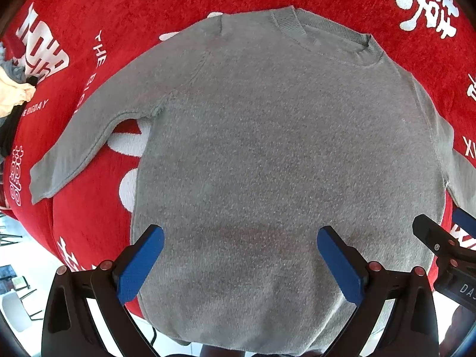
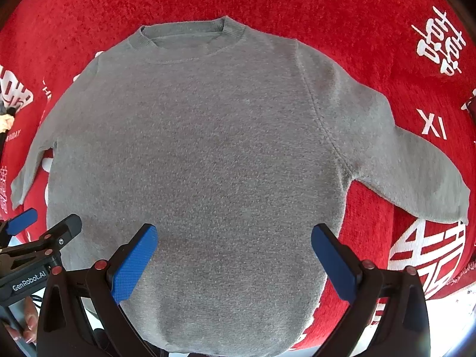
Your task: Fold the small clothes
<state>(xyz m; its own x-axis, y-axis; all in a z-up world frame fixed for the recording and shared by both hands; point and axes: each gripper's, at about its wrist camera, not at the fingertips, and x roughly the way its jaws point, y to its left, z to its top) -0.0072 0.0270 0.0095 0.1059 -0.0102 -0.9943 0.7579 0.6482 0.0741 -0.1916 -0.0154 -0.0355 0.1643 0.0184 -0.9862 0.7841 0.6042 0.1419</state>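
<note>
A grey sweater lies flat and face up on a red cloth printed with white characters, collar away from the person and hem nearest. At the far left a small heap of other clothes waits. The left sleeve angles outward and looks like the natural first fold. The left gripper hovers over the hem with its jaws wide apart, holding nothing. The right gripper is likewise spread wide and empty. The right sleeve splays out too. I judge each cuff should be pinched and carried inward across the body, kept low so the knit stays smooth.
</note>
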